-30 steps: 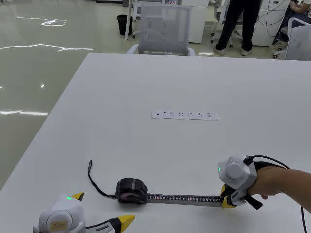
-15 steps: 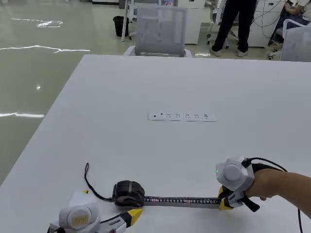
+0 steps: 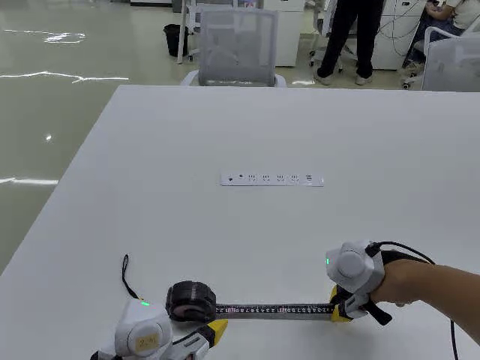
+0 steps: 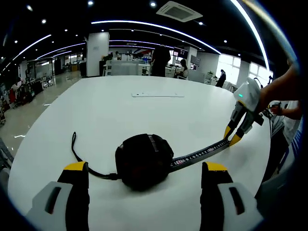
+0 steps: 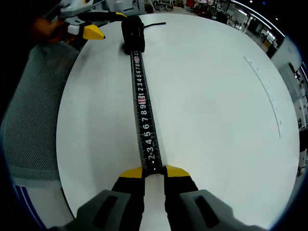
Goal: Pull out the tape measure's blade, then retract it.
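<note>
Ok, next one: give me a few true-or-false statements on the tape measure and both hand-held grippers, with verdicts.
1. The blade is pulled out of the case. True.
2. The right hand-held gripper is open. False: it is shut on the blade's end.
3. The left hand-held gripper clamps the case. False: its jaws stand open on either side of the case, apart from it.
4. A power strip lies on the table beyond the tape. True.

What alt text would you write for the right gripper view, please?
The right gripper is shut on the tip of the tape measure's blade, which runs straight across the white table to the black case. The left gripper is beside that case.
</note>
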A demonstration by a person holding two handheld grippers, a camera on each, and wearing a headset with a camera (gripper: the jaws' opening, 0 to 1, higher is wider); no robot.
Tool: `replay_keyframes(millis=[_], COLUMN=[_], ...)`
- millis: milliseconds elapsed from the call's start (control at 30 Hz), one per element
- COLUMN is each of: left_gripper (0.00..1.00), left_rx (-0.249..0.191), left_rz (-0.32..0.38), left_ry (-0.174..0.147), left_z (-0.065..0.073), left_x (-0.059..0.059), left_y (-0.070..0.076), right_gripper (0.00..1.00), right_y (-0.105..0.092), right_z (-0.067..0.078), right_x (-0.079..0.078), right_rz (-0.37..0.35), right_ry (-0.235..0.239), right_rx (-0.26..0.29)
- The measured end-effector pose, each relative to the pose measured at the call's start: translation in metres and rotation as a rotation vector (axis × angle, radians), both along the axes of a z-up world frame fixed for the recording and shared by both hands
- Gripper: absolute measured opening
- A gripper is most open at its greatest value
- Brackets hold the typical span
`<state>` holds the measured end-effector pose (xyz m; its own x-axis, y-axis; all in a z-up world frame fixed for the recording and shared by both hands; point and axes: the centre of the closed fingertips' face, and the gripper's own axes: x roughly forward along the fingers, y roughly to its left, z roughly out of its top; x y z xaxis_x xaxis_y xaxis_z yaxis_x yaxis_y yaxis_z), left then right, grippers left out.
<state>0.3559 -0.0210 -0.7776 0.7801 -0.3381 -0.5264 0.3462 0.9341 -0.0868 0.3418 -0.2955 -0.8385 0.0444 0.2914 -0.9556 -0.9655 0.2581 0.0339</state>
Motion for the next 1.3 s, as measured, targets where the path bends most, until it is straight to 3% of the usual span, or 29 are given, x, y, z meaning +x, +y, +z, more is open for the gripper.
replay_keyframes(millis=[500,833,1300], left_gripper=[0.95,0.92,0.76], left_rx=[-0.017,-0.023,-0.035], left_rz=[0.057,0.093,0.116], left_ry=[0.022,0.046,0.056], left_z=[-0.010,-0.019,-0.021], left_x=[0.022,0.030,0.036], left_y=[-0.004,-0.009,-0.013], right_gripper=[0.15,0.14,0.14], right_y=[0.000,0.000,0.000], right_z=[0.000,0.000,0.000], right_x=[0.000,0.000,0.001], right_rz=[0.000,-0.002,-0.012], right_ry=[-0.001,-0.002,0.004], right_rx=[-0.001,0.006,0.012])
